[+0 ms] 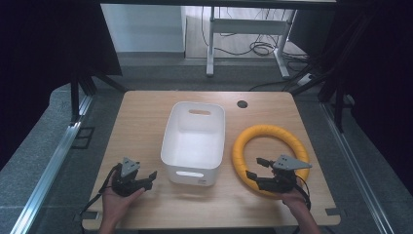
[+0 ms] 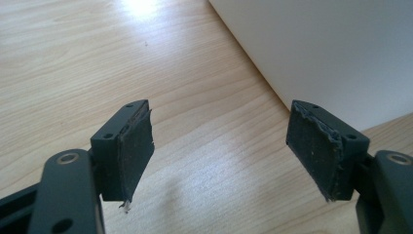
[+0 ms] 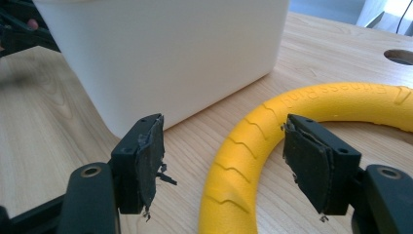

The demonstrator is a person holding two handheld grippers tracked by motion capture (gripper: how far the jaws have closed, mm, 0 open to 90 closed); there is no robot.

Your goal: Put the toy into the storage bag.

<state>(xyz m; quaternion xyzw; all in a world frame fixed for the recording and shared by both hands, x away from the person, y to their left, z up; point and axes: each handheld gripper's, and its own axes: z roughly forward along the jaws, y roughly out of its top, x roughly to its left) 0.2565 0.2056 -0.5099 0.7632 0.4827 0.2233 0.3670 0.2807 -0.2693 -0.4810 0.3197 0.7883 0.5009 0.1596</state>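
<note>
A yellow foam ring (image 1: 271,153) lies flat on the wooden table, right of a white plastic bin (image 1: 195,141). My right gripper (image 1: 257,168) hovers over the ring's near-left arc, open; in the right gripper view the ring (image 3: 253,146) curves between the two jaws, untouched, with the bin's wall (image 3: 160,53) behind. My left gripper (image 1: 150,178) rests low at the table's front left, open with nothing between its pads (image 2: 136,151); the bin's wall (image 2: 331,48) stands just ahead on its right.
The table (image 1: 146,112) has a round cable hole (image 1: 242,104) at its far edge. Beyond it stand a white desk frame (image 1: 243,29) and cables on the floor. Black frame legs flank both sides of the table.
</note>
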